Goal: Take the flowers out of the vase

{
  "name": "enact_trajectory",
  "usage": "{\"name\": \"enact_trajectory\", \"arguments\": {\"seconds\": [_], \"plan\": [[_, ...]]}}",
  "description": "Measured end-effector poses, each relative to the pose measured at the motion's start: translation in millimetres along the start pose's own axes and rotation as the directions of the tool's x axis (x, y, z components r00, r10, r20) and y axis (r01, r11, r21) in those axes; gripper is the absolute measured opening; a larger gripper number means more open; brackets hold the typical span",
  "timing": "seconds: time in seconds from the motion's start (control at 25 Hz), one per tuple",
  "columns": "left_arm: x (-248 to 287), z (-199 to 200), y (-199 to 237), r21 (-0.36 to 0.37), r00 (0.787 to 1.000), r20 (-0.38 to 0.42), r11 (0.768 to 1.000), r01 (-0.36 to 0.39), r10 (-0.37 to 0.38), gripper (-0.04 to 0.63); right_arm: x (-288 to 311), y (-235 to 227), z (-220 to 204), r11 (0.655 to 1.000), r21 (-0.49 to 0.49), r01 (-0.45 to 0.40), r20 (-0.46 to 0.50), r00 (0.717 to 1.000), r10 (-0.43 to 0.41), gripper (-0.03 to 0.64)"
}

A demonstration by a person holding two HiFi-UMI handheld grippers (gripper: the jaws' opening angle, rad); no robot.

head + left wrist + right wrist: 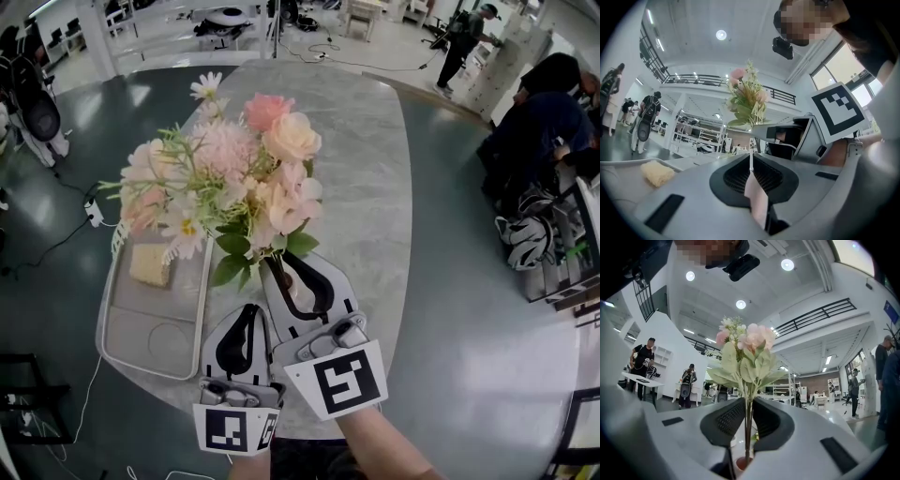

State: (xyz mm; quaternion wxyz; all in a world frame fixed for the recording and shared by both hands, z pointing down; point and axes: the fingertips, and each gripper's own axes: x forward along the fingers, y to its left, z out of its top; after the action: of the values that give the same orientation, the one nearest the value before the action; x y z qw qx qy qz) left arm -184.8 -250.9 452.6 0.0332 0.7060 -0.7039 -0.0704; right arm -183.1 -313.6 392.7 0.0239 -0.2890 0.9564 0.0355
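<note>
Right hand-held gripper [282, 270] is clamping narrow on the stems of the flowers [239, 173], holding them over the tabletop [366, 169] beside the tray [106, 319]. Left hand-held gripper [248, 314] is sitting alongside, jaws together.

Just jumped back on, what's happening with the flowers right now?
The person's right gripper is clamped on the stems of a pink bouquet, holding it up over the grey table. The left gripper sits beside it, jaws together, not on the bouquet. No vase is clearly visible. A tray with a yellow sponge lies to the left.
</note>
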Motion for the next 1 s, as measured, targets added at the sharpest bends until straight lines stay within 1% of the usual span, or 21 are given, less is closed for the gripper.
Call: {"name": "enact_trajectory", "arguments": {"seconds": [0.2, 0.48, 0.64, 0.84, 1.0], "plan": [[0.6, -1.6, 0.1, 0.002, 1.000, 0.009, 1.000, 0.000, 0.000, 0.031, -0.7, 0.4, 2.0, 1.000, -0.006, -0.006, 0.017, 1.000, 0.006, 0.067], [-0.6, 9.6, -3.4, 0.007, 1.000, 0.014, 1.000, -0.004, 0.004, 0.031, -5.1, 2.6, 15.4, 1.000, -0.007, -0.020, 0.030, 0.999, 0.021, 0.067], [1.4, 7.6, 0.5, 0.010, 1.000, 0.017, 1.000, -0.010, 0.009, 0.031, -3.2, 2.2, 14.0, 1.000, -0.004, -0.024, 0.038, 0.999, 0.024, 0.067], [8.5, 31.6, -4.1, 0.014, 1.000, 0.019, 1.000, -0.009, 0.009, 0.031, -0.9, -4.5, 38.7, 1.000, 0.007, -0.027, 0.045, 0.999, 0.027, 0.067], [10.8, 36.7, -5.4, 0.017, 1.000, 0.025, 1.000, -0.007, 0.007, 0.031, -1.7, -6.1, 44.1, 1.000, 0.001, -0.029, 0.053, 0.998, 0.029, 0.067]]}}
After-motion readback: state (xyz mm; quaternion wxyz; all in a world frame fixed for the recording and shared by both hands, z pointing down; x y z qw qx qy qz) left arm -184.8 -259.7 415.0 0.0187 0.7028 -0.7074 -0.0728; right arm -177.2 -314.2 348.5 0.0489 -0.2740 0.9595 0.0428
